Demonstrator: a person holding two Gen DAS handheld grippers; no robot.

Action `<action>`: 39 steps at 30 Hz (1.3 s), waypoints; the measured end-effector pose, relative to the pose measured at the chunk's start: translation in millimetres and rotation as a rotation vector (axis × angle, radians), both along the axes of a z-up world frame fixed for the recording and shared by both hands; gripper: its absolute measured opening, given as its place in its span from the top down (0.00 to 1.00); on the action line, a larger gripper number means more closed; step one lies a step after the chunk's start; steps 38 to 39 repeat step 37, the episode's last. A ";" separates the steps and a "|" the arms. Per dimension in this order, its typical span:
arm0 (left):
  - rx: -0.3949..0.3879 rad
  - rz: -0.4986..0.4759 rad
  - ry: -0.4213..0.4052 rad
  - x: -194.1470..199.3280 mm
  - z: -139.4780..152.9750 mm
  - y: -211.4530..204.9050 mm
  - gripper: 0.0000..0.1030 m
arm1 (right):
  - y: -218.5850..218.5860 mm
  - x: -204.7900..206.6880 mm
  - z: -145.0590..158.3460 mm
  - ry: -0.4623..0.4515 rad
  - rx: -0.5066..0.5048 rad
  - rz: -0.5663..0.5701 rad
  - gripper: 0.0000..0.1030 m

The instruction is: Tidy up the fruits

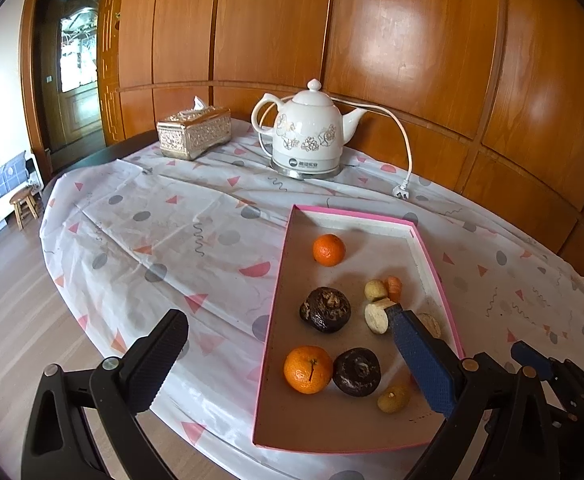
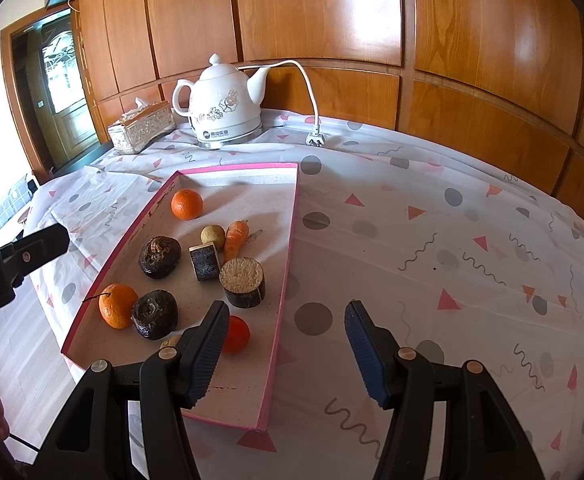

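A shallow pink-rimmed tray [image 1: 348, 213] [image 2: 235, 168] lies on the patterned tablecloth. Loose in it are two oranges [image 1: 328, 249] [image 2: 117, 306], two dark brown round fruits [image 1: 326, 309] [image 2: 159, 257], a small carrot [image 2: 236, 240], dark-skinned cut stalk pieces [image 2: 242, 282] and a red tomato [image 2: 237, 334]. My left gripper [image 1: 285, 316] hangs open above the tray's near left side, nothing between its fingers. My right gripper [image 2: 287, 312] is open too, straddling the tray's right rim near the front without touching any fruit.
A white electric kettle [image 1: 308, 132] with its loose plug [image 1: 402, 192] and a gold tissue box [image 1: 193, 132] stand at the back by the wood-panelled wall. Bare cloth lies right of the tray [image 2: 452, 260]. The table's rounded edge drops to the floor at left.
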State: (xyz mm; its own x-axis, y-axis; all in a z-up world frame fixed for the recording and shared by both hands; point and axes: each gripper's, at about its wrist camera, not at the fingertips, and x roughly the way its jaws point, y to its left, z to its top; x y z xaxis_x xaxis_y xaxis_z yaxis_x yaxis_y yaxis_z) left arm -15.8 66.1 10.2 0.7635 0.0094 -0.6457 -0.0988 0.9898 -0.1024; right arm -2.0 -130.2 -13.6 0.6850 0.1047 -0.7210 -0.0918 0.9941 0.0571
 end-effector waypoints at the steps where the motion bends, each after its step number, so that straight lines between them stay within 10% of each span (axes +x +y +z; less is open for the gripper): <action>1: 0.004 0.005 0.002 0.4 0.1 0.1 0.00 | 0.1 0.2 0.0 0.000 0.000 -0.001 0.41; 39: 0.037 0.007 -0.032 -1.9 4.1 -4.7 0.00 | -5.2 0.9 2.6 -0.011 0.000 -0.003 0.41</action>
